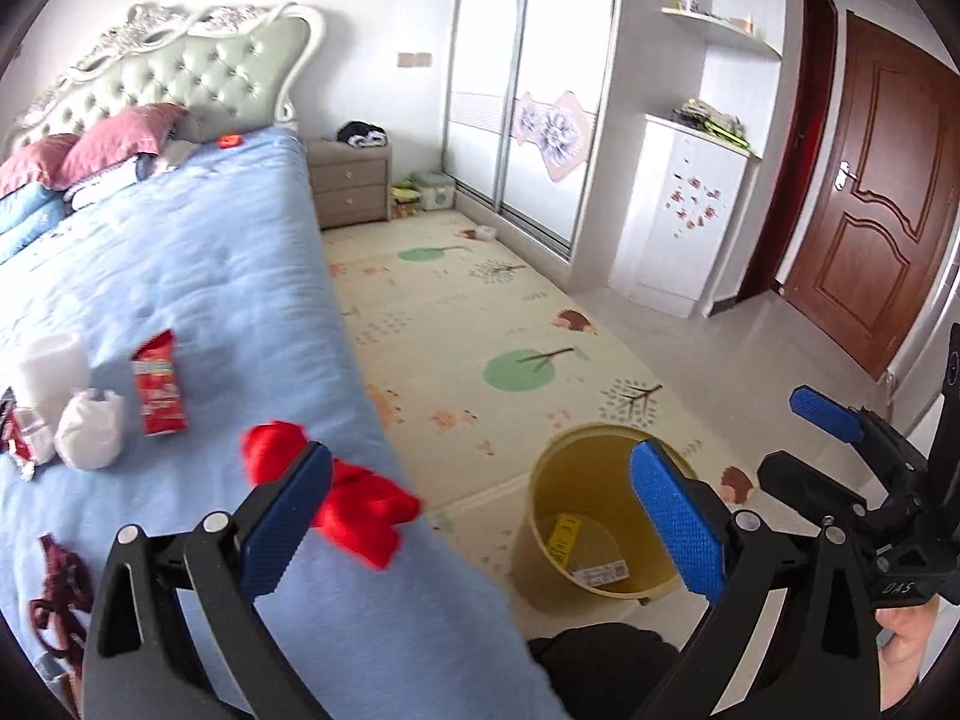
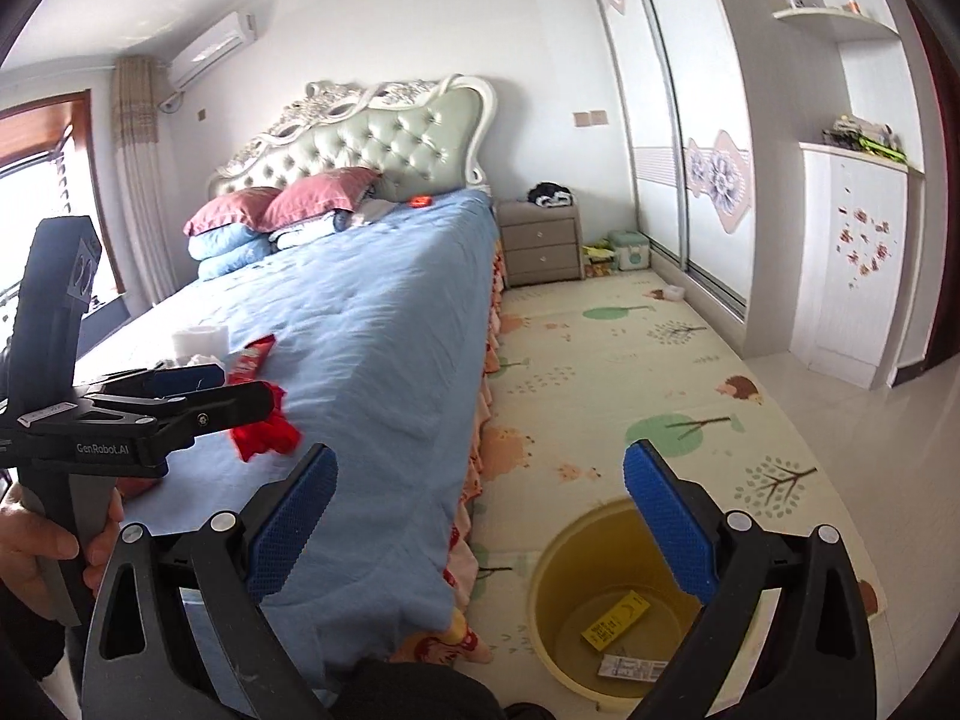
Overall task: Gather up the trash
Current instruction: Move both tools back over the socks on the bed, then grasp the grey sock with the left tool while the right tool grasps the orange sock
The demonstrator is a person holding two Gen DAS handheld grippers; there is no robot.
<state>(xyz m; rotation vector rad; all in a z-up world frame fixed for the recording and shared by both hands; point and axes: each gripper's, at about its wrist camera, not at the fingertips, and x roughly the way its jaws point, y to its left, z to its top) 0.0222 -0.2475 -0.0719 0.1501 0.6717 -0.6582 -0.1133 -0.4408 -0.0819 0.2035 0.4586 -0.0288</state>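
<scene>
Left tongs (image 1: 480, 516) gape wide with nothing held, low over the blue quilted bed (image 1: 210, 276); right tongs (image 2: 480, 528) equally spread above the yellow plastic bin (image 2: 600, 618). Crumpled red wrapper (image 1: 360, 510) lies just ahead-left beside the left pad, long axis diagonal; left hand nearer.

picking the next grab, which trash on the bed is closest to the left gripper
The crumpled red piece, right beside the left gripper; the red wrapper and white wads lie farther up.
</scene>
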